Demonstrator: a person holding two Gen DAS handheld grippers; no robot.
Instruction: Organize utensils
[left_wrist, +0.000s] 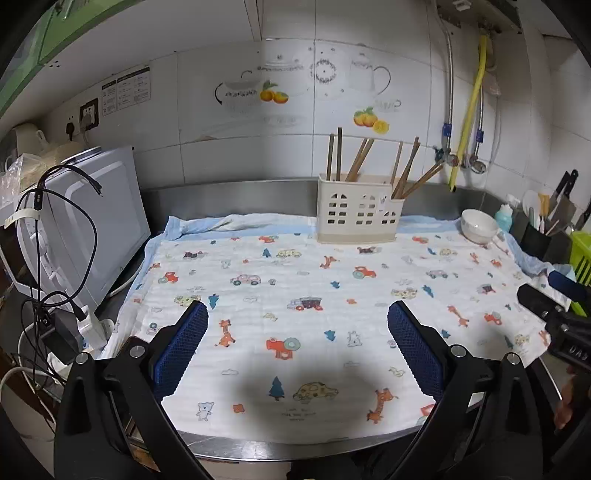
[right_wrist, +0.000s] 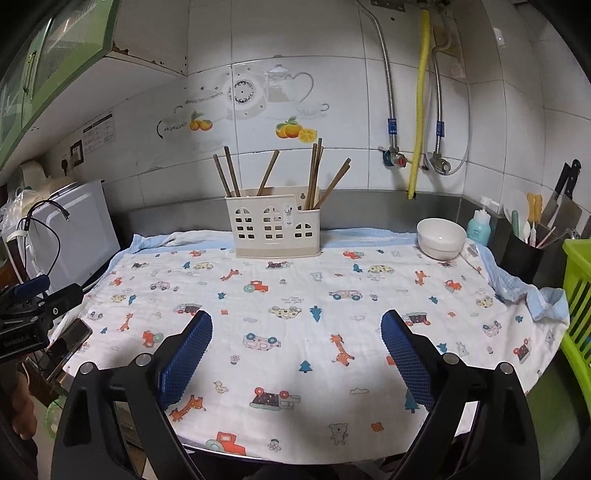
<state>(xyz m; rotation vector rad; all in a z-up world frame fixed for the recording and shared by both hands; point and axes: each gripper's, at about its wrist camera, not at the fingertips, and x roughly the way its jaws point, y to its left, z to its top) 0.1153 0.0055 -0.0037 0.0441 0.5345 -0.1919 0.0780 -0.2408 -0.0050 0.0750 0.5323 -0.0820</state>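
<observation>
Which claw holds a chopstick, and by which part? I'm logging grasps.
Neither. The left claw and the right claw are open and empty.

Steel counter under printed cloth

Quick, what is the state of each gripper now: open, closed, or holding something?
Left gripper: open, holding nothing, over the printed cloth.
Right gripper: open, holding nothing.

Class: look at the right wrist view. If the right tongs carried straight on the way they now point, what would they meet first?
Probably the printed cloth on the counter. The right tongs stand open and empty, tilted downward. The cream utensil holder lies further ahead, though depth is uncertain.
</observation>
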